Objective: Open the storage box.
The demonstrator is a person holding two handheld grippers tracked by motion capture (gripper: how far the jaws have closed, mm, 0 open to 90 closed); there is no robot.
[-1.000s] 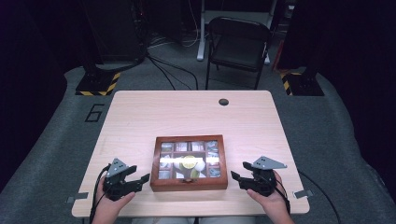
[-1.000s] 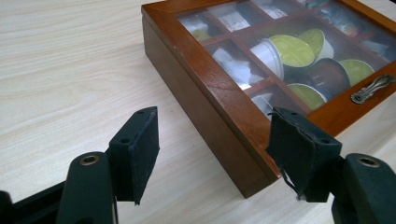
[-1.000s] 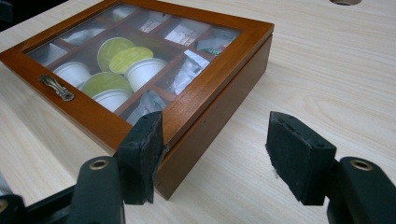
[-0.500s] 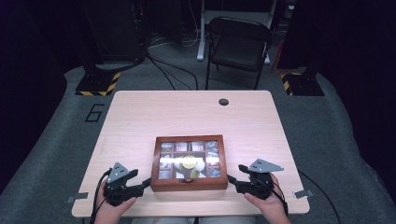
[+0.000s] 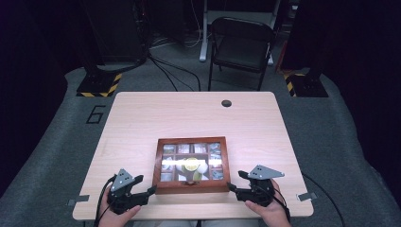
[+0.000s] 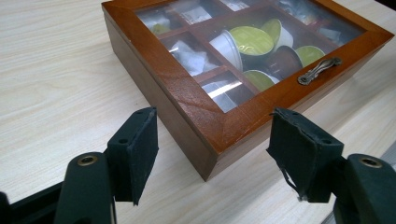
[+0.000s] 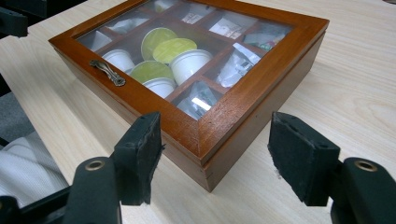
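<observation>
both grippers have edged in toward the box since a second ago, and their jaws have just been opening a little wider. nearest the table's (image 5: 142, 118) front edge, the left gripper (image 5: 142, 191) sits at the front left, jaws spread, with nothing pinched. its pads (image 6: 140, 149) stand either side of the box's near left corner without touching the wood. the right gripper (image 5: 236, 187) mirrors it at the front right, jaws spread too, straddling the near right corner, pads clear. between them the wooden box (image 5: 191, 189) lies just back from the front edge, glass lid shut, handle (image 6: 320, 70) on the front rail, long side running left to right. both grippers look equally near, so a two-handed grip at the corners seems likely.
</observation>
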